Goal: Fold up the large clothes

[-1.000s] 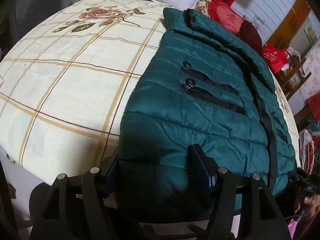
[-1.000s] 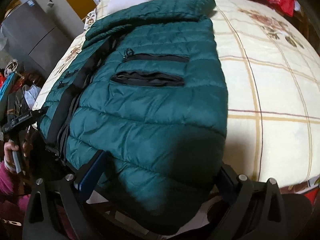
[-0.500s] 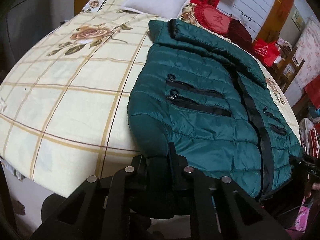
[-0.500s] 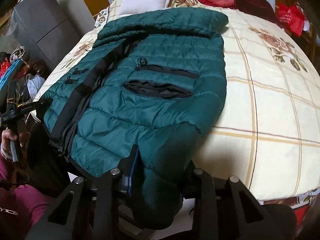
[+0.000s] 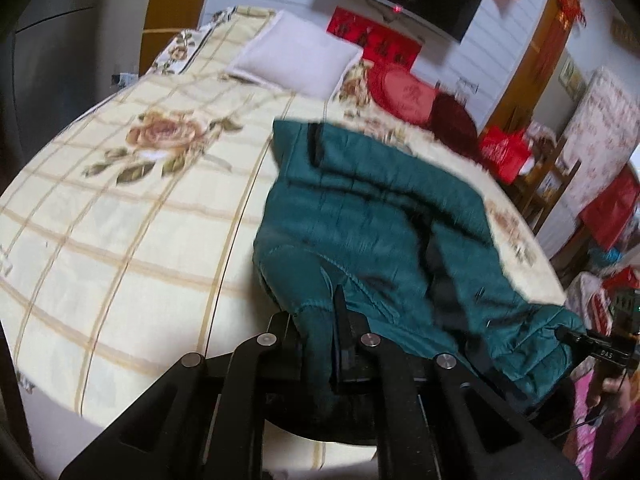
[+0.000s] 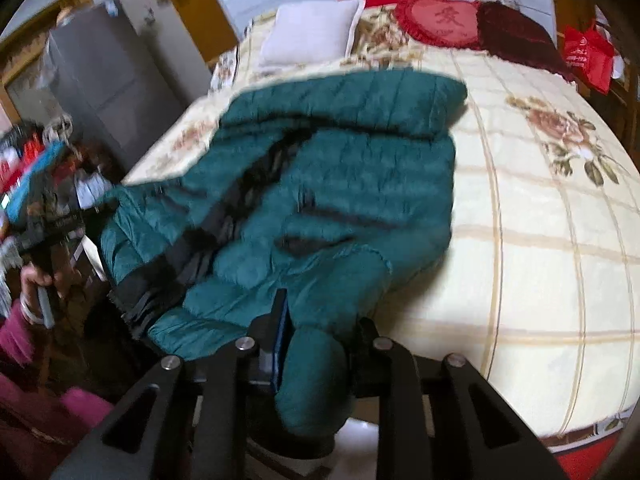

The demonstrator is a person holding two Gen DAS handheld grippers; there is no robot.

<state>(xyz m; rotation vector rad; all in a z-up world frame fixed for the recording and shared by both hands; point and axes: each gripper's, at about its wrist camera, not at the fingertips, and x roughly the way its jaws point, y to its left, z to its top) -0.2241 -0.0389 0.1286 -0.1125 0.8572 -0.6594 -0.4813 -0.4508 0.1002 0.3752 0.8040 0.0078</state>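
We see a green jacket lying on a bed with a cream checked cover printed with roses; we place everything from the jacket. To its left the cover is bare, a rose print lying beyond its left shoulder. Past the collar, at the bed's head, sit a white pillow, then a red heart cushion and a dark red cushion further right.

At the jacket's near left corner, our left tongs pinch a bunched fold of the hem, their jaws closing tight on the fabric, which is drawn up off the bed edge. The black zip band runs down the jacket's middle.

At the near right corner, our right tongs pinch the hem the same way, jaws closing with a thick roll of green cloth between them and hanging below. Right of the jacket the cover is bare again, with another rose. A red bag hangs beyond the bed's far right corner.
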